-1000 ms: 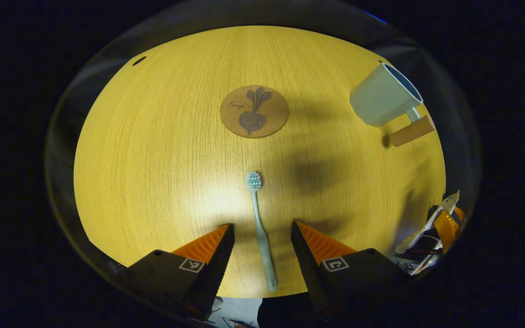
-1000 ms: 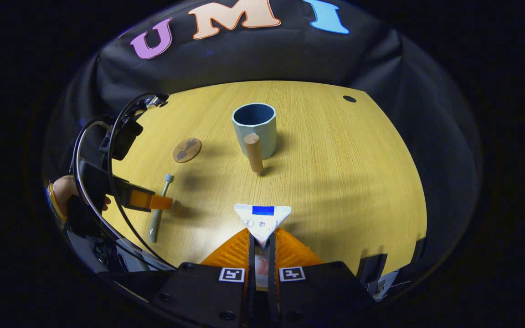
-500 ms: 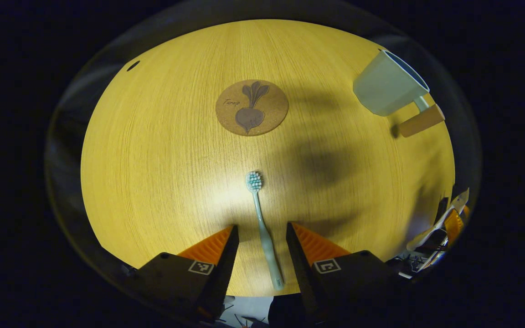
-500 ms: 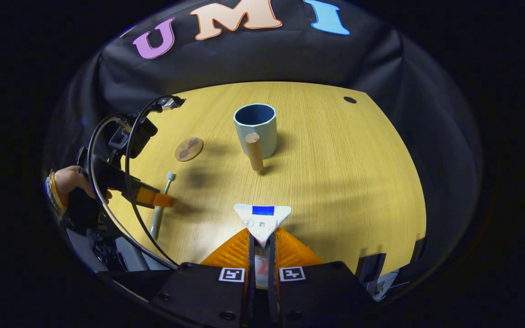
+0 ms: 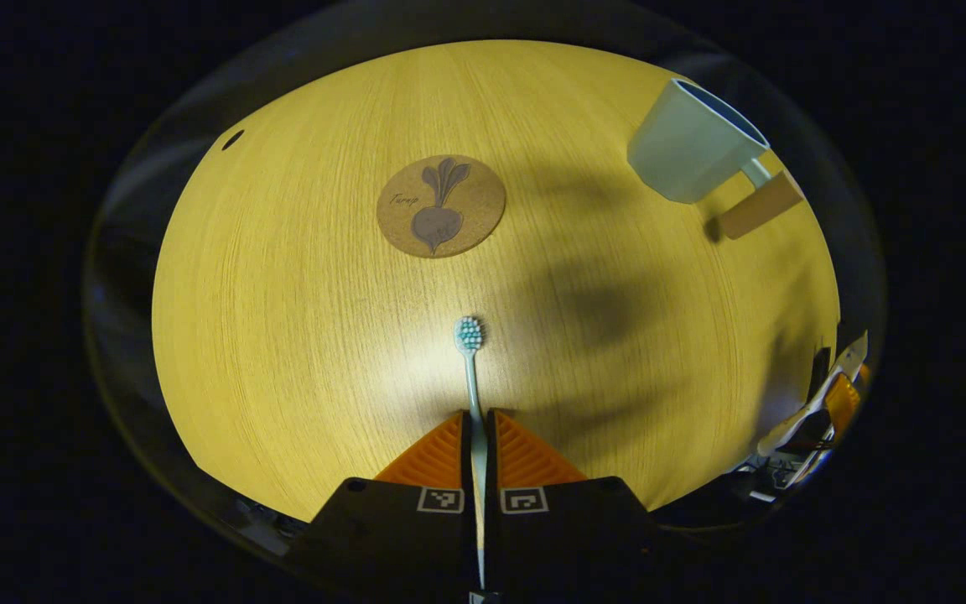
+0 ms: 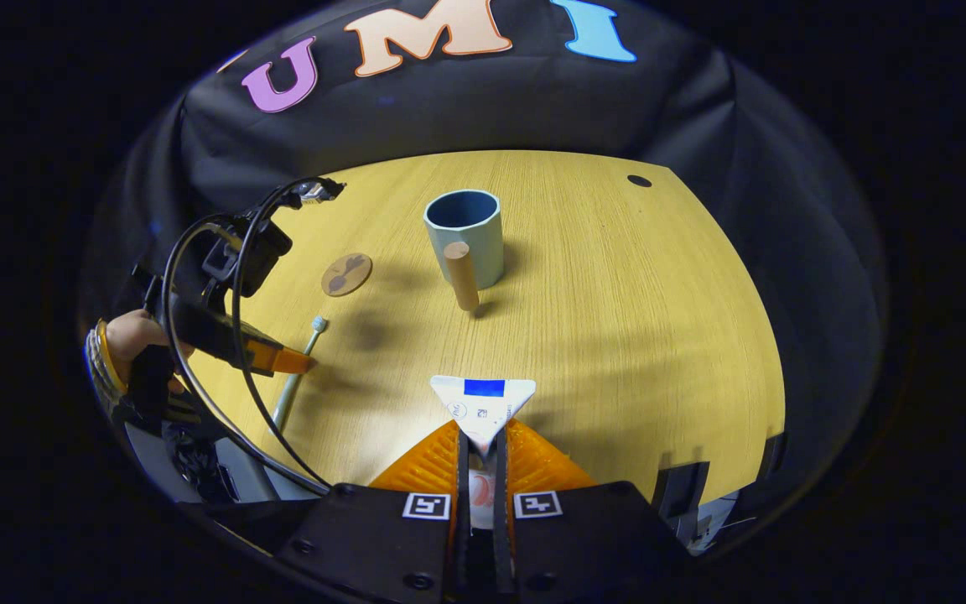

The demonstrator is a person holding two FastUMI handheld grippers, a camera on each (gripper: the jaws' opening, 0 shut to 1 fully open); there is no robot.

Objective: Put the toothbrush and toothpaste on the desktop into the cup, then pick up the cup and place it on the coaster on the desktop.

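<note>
A pale green toothbrush (image 5: 471, 369) lies on the wooden desktop (image 5: 298, 319), bristles pointing away. My left gripper (image 5: 477, 418) is shut on its handle. The round cork coaster (image 5: 441, 205) lies beyond the brush head. A light green cup (image 5: 688, 143) with a wooden handle stands at the far right. In the right gripper view, my right gripper (image 6: 483, 429) is shut on the white toothpaste tube (image 6: 483, 403), held above the desktop. The cup (image 6: 466, 236) stands ahead of it, the coaster (image 6: 346, 274) and toothbrush (image 6: 297, 369) to the left, where the left gripper (image 6: 286, 361) grips the brush.
A person's hand (image 6: 127, 344) with a wristband holds the left gripper at the left edge of the right gripper view, with black cables looping over it. A small dark hole (image 6: 639, 180) sits in the desktop's far right corner. The black cloth wall rises behind.
My left gripper's fingers closed from wide apart onto the toothbrush handle. The right gripper stayed nearly still, holding the toothpaste.
</note>
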